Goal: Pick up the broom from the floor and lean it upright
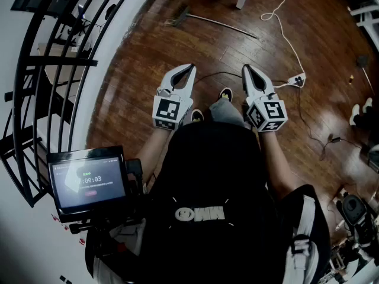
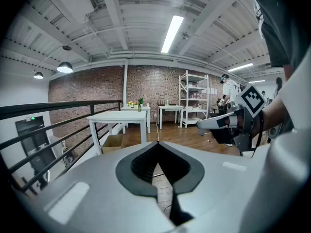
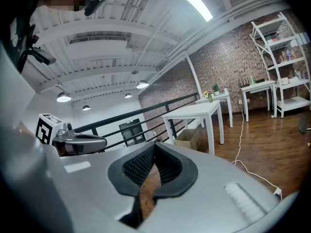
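Timer screen (image 1: 89, 182) sat nearest, at the person's lower left. Ahead of the torso, left gripper (image 1: 190, 68) and right gripper (image 1: 246, 69) were held side by side, apart, over the wooden floor (image 1: 136, 70). Both sets of jaws were closed tip to tip with nothing between them. The person's shoes (image 1: 225, 93) showed between the two grippers. A power strip (image 1: 296, 79) on a white cable (image 1: 286, 37) lay right of the right gripper. The broom (image 1: 213, 22) lay flat on the floor well beyond both grippers, untouched, its head toward the black railing (image 1: 59, 58).
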Available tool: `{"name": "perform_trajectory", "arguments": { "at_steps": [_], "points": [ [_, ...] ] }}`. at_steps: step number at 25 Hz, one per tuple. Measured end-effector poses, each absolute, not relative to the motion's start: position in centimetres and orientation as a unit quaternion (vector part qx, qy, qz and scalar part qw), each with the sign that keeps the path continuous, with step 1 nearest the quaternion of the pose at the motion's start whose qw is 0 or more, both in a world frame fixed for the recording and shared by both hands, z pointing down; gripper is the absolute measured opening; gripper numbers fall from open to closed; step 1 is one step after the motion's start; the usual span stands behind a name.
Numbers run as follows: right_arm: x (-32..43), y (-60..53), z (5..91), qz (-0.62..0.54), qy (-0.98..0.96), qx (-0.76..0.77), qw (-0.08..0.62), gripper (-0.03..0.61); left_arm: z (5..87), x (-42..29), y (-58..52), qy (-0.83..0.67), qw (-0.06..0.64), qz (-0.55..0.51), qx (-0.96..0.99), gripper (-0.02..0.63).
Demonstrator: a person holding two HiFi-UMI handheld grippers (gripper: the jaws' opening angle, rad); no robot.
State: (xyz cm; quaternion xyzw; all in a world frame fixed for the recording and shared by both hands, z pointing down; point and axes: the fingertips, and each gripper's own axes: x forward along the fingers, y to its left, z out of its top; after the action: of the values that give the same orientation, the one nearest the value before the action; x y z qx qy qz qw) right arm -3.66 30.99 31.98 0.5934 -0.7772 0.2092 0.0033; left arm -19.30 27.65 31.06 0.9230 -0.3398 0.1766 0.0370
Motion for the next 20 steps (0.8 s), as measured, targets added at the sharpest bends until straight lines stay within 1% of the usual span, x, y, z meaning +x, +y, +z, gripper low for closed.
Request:
{"name": "perform_trajectory", "arguments": {
  "at_steps": [6,9,15,20],
  "points": [
    [2.0,28.1,31.7,0.220,-0.794,0.566,0.012,0.005,30.2,-14.8,25.0,-0.366,0.071,0.172,0.912,0.018],
    [4.0,25.6,32.2,0.219,-0.801,0.557,0.020,0.005,30.3,-12.2,23.1,-0.367,0.068,0.172,0.911,0.018],
    [4.3,23.9,33.0,0.233,-0.808,0.541,0.008,0.005,30.1,-10.2,21.9,-0.365,0.060,0.181,0.911,0.018],
    [4.6,22.7,33.7,0.244,-0.807,0.538,0.020,0.005,30.6,-9.1,19.6,-0.358,0.071,0.178,0.914,0.018]
  ]
}}
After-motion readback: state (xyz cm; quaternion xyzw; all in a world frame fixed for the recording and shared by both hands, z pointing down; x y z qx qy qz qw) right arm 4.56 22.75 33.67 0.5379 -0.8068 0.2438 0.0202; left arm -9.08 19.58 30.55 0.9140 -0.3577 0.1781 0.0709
